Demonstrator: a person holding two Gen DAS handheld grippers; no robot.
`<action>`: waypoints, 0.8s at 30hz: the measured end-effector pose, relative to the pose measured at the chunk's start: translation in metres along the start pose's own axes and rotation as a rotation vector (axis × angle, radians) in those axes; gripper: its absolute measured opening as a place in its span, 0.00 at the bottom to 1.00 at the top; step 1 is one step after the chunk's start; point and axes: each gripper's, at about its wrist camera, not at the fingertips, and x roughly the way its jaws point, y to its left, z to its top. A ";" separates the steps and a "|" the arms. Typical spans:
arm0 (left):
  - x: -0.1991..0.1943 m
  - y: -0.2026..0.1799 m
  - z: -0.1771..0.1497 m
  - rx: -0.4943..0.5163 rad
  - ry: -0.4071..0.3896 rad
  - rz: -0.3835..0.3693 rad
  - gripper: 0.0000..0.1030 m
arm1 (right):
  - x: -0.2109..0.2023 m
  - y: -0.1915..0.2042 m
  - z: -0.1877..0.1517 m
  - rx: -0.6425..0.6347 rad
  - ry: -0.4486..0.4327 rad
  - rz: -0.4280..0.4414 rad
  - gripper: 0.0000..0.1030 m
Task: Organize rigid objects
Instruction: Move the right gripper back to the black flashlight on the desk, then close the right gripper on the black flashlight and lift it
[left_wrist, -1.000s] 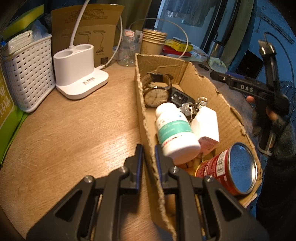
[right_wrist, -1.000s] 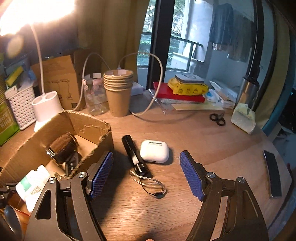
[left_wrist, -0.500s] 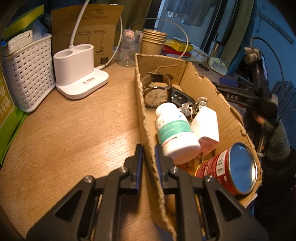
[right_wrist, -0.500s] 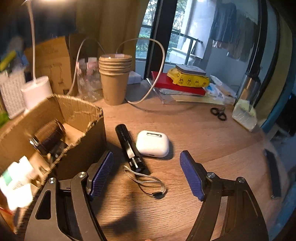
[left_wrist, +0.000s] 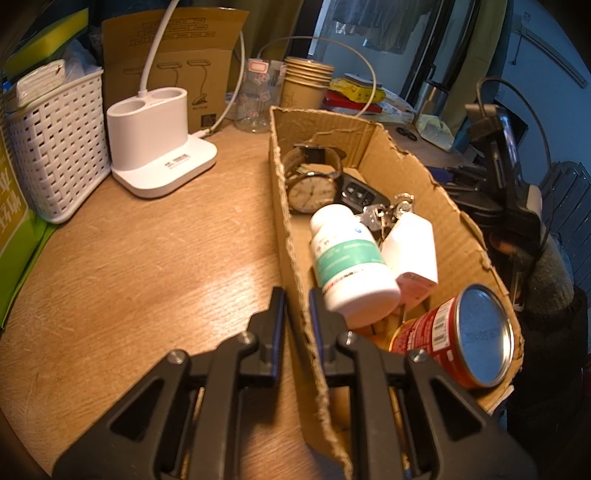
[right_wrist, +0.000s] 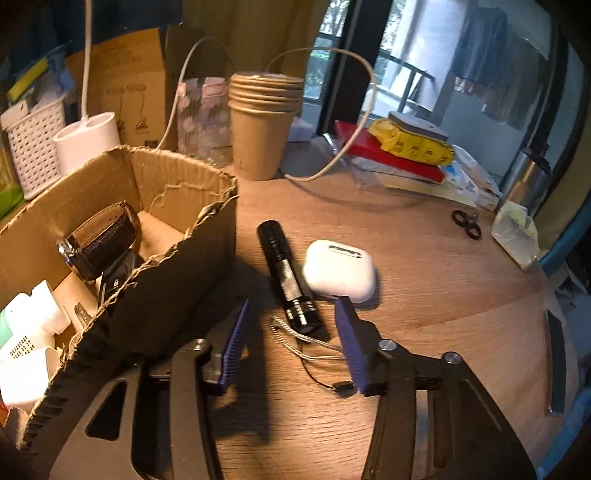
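Black flashlight lying flat on bench, just right of cardboard box, white earbud case touching it at 3 o'clock. Lanyard trails from flashlight tail toward 6 o'clock.

Right gripper: fingers spread, just been closing, straddling flashlight tail; no contact seen.

Left gripper: fingers pinching box's near wall.

Box contents: wristwatch, car key, white bottle, red can.

Black flashlight, white earbud case, red can, possibly blue-padded gripper
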 end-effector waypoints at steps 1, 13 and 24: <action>0.000 0.000 0.000 0.000 0.000 0.000 0.14 | 0.001 0.001 0.000 -0.005 0.000 0.005 0.45; 0.000 0.000 0.000 0.000 0.000 0.000 0.14 | 0.017 0.003 0.006 -0.039 0.046 0.016 0.31; 0.000 0.001 0.000 0.000 0.000 0.000 0.14 | 0.006 0.010 -0.003 -0.055 0.042 -0.003 0.23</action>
